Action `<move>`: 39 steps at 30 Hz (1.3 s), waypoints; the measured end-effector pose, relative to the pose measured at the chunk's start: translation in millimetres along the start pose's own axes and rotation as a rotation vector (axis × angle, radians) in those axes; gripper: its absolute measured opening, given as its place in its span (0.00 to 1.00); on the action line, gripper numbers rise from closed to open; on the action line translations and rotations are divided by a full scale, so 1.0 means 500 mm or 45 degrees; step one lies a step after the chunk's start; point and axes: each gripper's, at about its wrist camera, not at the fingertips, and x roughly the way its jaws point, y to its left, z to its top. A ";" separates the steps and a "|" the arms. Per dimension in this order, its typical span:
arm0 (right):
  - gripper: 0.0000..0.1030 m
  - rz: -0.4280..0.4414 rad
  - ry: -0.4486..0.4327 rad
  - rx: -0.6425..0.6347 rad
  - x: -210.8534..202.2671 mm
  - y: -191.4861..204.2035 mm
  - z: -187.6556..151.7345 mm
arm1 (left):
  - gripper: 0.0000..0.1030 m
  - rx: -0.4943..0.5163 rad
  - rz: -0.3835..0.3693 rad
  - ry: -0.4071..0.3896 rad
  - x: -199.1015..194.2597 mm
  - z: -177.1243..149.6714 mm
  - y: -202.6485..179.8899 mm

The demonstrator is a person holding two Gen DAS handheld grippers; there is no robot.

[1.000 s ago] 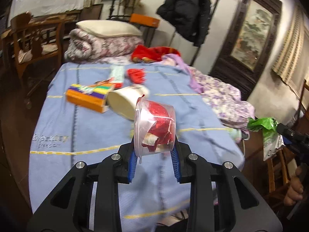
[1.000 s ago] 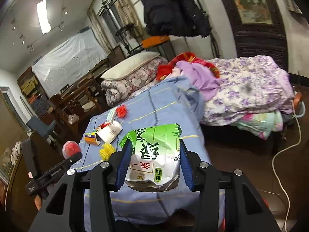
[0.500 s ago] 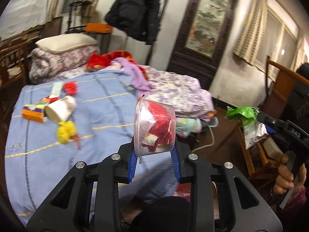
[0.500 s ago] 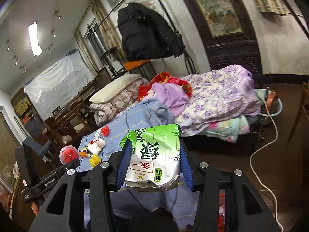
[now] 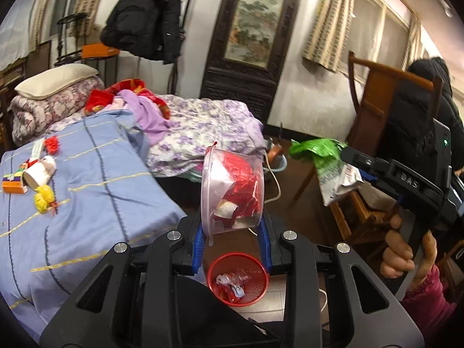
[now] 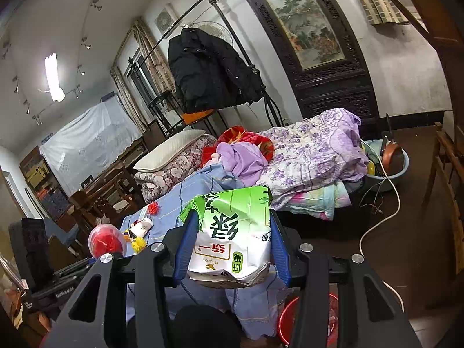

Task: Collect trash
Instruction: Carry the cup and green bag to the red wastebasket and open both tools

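We hold the left gripper (image 5: 232, 232) level above the red bin (image 5: 237, 278), jaws pinching the clear tub (image 5: 232, 191); the right gripper (image 6: 232, 249) pinches the green-white bag (image 6: 232, 232) to its right.

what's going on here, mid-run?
A person is collecting trash with a handheld gripper in each hand. The left gripper is shut on a clear plastic cup stuffed with red wrappers, held above a red wastebasket on the floor that already has scraps in it. The right gripper is shut on a green-and-white snack bag. More litter, including a paper cup, is on the blue bedspread.
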 end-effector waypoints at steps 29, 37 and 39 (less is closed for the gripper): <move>0.55 -0.250 0.584 0.199 0.294 -0.254 -0.269 | 0.31 -0.010 -0.072 0.314 0.233 -0.087 0.005; 0.55 -0.222 0.529 0.327 0.284 -0.292 -0.260 | 0.31 -0.018 -0.076 0.391 0.288 -0.094 0.008; 0.56 -0.206 0.452 0.326 0.251 -0.289 -0.228 | 0.31 0.001 -0.085 0.415 0.304 -0.094 -0.006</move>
